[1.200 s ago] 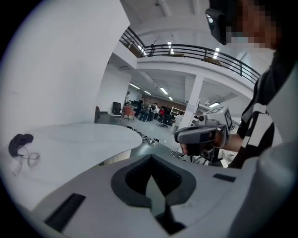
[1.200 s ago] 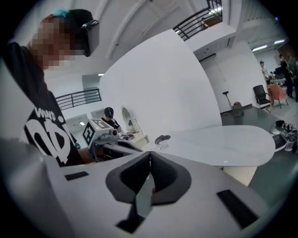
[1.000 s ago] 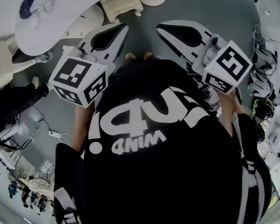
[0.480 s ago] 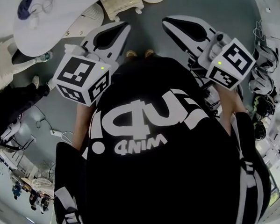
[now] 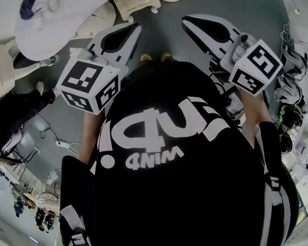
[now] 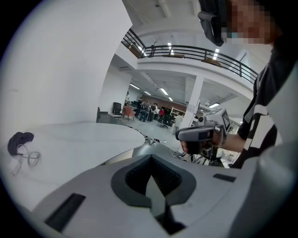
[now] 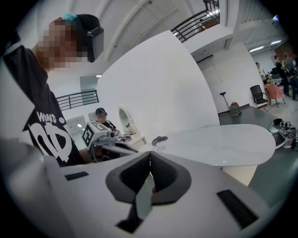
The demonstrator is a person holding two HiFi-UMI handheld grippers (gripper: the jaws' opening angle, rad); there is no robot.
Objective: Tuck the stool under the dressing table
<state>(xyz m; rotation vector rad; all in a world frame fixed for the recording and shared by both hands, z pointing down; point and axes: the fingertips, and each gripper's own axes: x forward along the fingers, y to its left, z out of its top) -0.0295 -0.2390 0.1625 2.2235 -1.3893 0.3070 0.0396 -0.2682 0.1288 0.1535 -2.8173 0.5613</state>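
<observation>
In the head view a cream stool [image 5: 135, 3] stands on the grey floor at the top edge, beside the round white dressing table [image 5: 61, 24]. My left gripper [image 5: 134, 28] and right gripper [image 5: 186, 20] are held out in front of my chest and point toward the stool, well short of it. Both are shut with nothing between the pads. In the left gripper view the jaws [image 6: 150, 161] meet over the table top [image 6: 70, 139]. In the right gripper view the jaws [image 7: 150, 160] are closed too, with the table top [image 7: 228, 142] beyond them.
A dark small object with a white cable [image 5: 34, 5] lies on the table top. The table's ribbed base [image 5: 101, 15] stands left of the stool. Cables and gear [image 5: 290, 66] clutter the floor at the right, and a cable [image 5: 62, 146] lies at the left. A seated person [image 7: 100, 115] is behind.
The right gripper's marker cube has drifted slightly right and rolled a little. The left gripper and the stool stay where they were.
</observation>
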